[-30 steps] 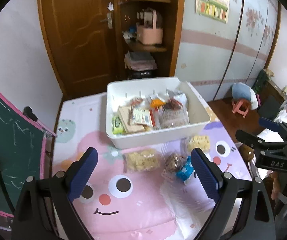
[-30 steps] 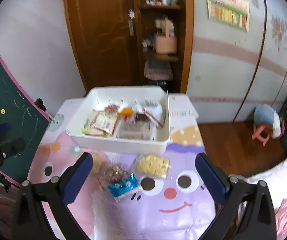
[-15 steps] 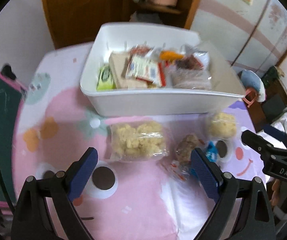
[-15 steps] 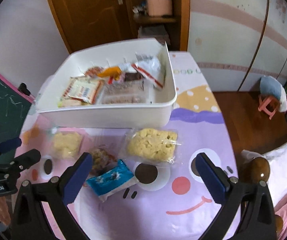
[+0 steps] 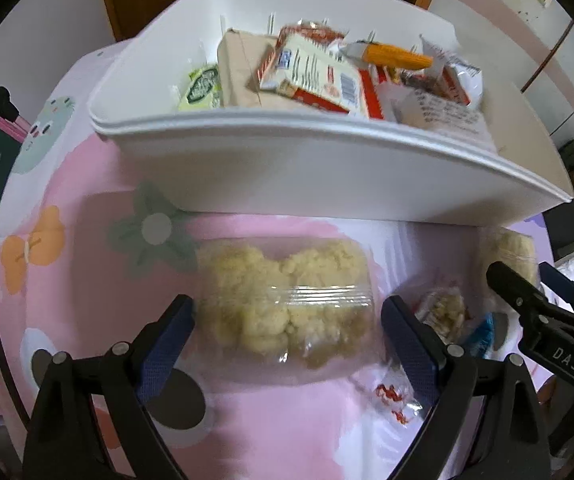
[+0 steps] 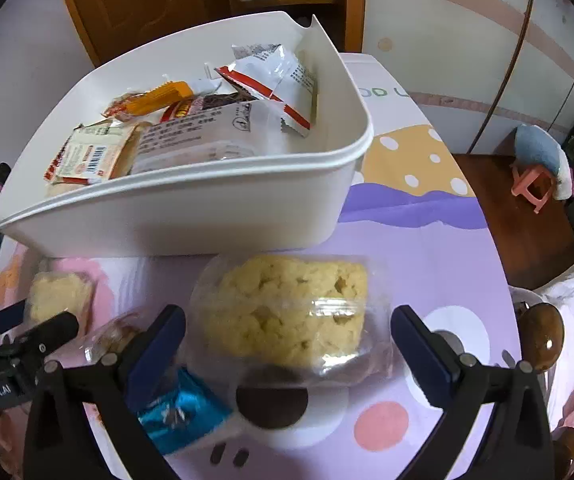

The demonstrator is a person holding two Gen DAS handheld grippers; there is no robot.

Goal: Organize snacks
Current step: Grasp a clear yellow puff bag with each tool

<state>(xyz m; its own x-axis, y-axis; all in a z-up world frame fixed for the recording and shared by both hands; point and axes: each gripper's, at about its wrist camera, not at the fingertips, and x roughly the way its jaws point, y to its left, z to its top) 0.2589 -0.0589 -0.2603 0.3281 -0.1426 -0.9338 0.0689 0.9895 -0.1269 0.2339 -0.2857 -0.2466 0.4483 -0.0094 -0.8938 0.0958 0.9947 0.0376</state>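
Cartoon counter (image 5: 87,320), both grippers' jaws wide around puff bags (image 5: 287,304) (image 6: 287,312); slick film could slip when squeezed.

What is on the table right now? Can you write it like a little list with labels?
Bin: white bin, already holding many snack packets
Left gripper: open, around a clear bag of yellow puffs, not pressing it
Right gripper: open, around another clear bag of yellow puffs
Between the bags: blue packet and a small clear packet
Table cover: pink and purple cartoon cloth
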